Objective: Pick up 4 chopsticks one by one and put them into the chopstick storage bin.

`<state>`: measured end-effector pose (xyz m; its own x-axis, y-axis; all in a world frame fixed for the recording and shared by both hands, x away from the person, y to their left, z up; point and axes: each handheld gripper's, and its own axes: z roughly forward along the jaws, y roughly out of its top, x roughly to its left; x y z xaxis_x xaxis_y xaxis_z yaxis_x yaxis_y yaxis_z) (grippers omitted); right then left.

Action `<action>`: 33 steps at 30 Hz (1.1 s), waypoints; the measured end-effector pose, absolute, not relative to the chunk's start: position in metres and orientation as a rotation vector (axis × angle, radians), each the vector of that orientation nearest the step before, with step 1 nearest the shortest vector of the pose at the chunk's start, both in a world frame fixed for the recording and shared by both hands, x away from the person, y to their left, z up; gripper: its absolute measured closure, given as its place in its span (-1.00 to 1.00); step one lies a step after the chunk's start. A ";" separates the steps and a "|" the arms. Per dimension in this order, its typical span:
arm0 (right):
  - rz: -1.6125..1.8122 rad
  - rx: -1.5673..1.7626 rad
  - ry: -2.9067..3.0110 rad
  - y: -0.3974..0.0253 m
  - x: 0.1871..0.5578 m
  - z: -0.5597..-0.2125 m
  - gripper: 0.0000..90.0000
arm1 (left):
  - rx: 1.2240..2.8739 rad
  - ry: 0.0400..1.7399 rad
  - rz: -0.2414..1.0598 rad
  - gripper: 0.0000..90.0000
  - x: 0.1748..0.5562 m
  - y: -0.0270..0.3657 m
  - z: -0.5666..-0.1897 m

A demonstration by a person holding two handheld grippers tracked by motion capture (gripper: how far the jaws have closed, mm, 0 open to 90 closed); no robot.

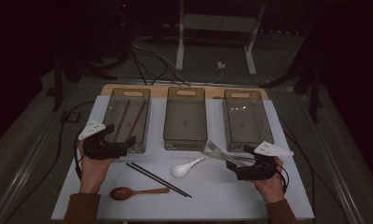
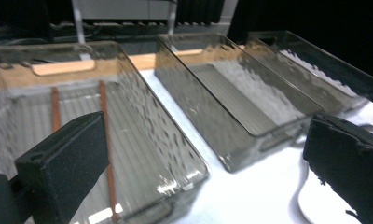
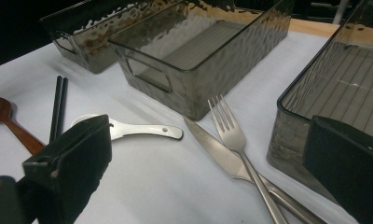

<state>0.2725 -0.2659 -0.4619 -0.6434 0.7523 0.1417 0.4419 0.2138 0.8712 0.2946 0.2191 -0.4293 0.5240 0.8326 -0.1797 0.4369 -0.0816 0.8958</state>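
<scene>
Three clear grey bins stand in a row at the back of the white table (image 1: 250, 200). Two brown chopsticks (image 1: 128, 119) (image 2: 105, 140) lie in the left bin (image 1: 106, 116) (image 2: 142, 88). The middle bin (image 1: 185, 119) (image 3: 198, 46) and right bin (image 1: 245, 121) (image 3: 334, 79) hold nothing. My left gripper (image 1: 120, 134) (image 2: 208, 154) hovers open at the left bin's near end. My right gripper (image 1: 238, 158) (image 3: 208, 158) is open just over a fork (image 1: 217, 148) (image 3: 231, 130) crossed with a knife (image 1: 212, 155) (image 3: 217, 149).
A white spoon (image 1: 187, 167) (image 3: 138, 130) lies mid-table. Black chopsticks (image 1: 159, 179) (image 3: 58, 109) run diagonally beside it, and a brown wooden spoon (image 1: 128, 192) (image 3: 7, 116) rests near the front edge. Cables and metal stand legs (image 1: 180, 46) are on the floor beyond.
</scene>
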 end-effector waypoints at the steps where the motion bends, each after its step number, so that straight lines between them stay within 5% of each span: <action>1: 1.399 1.119 2.184 -0.265 0.273 -0.462 -0.96 | 1.710 1.076 0.469 -0.97 0.292 0.218 -0.431; 33: 1.385 1.028 2.347 -0.188 0.297 -0.457 -0.96 | 1.683 1.061 0.517 -0.97 0.246 0.222 -0.442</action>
